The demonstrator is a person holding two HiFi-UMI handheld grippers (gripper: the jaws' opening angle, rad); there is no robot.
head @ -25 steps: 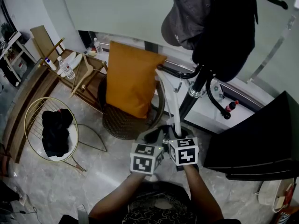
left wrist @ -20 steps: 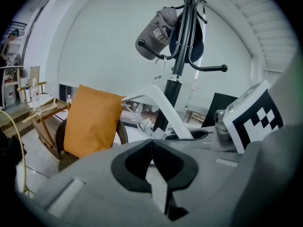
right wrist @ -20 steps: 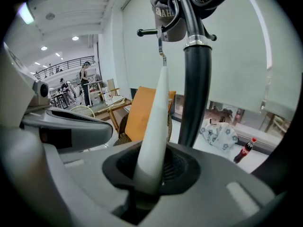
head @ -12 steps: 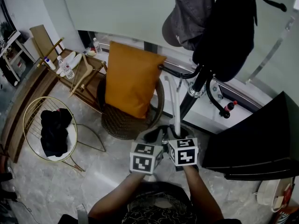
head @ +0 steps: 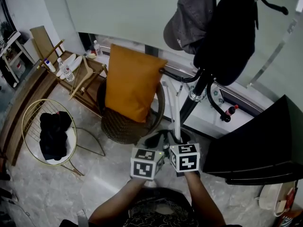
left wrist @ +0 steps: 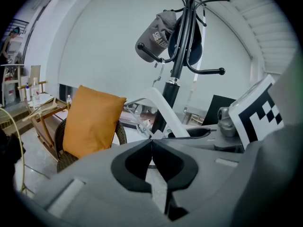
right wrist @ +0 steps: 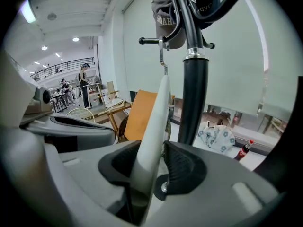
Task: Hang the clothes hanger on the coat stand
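The white clothes hanger (head: pixel 175 111) stands nearly upright in front of the black coat stand (head: pixel 198 92). In the right gripper view its metal hook (right wrist: pixel 162 56) sits over a black stand arm (right wrist: pixel 152 41). The hanger's lower end (right wrist: pixel 150 136) lies between the jaws of my right gripper (right wrist: pixel 152 159), which are opening; a gap shows beside the right pad. My left gripper (left wrist: pixel 152 144) is shut on nothing, close beside the right one (head: pixel 177 139) and just short of the hanger (left wrist: pixel 163 109). A grey cap (head: pixel 188 18) and a black garment (head: pixel 230 30) hang on the stand.
An orange cushion (head: pixel 131 82) leans on a wicker chair (head: pixel 124 125) left of the stand. A gold wire basket (head: pixel 49 131) with dark clothes sits further left, behind it a wooden rack (head: pixel 78 74) with bottles. A black cabinet (head: pixel 265 145) stands right; a cola bottle (head: pixel 229 112) lies by the window.
The hanger has swung from leaning left to nearly upright, its top moving right toward the stand. Both grippers stay side by side low in the head view.
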